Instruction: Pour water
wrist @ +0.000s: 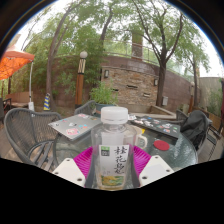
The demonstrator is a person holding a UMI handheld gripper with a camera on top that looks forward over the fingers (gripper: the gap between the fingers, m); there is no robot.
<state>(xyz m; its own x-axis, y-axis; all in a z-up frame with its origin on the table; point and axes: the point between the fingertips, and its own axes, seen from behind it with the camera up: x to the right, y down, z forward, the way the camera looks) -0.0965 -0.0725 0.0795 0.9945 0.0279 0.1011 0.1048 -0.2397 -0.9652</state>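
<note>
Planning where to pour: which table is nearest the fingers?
The glass table just beneath the fingers, which grip the bottle; the grey tables stand beyond it, toward the brick wall.

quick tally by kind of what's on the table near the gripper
bottle, between the gripper fingers: 1
red cap on the glass table: 1
tile boards: 2, the second at
total: 4
</note>
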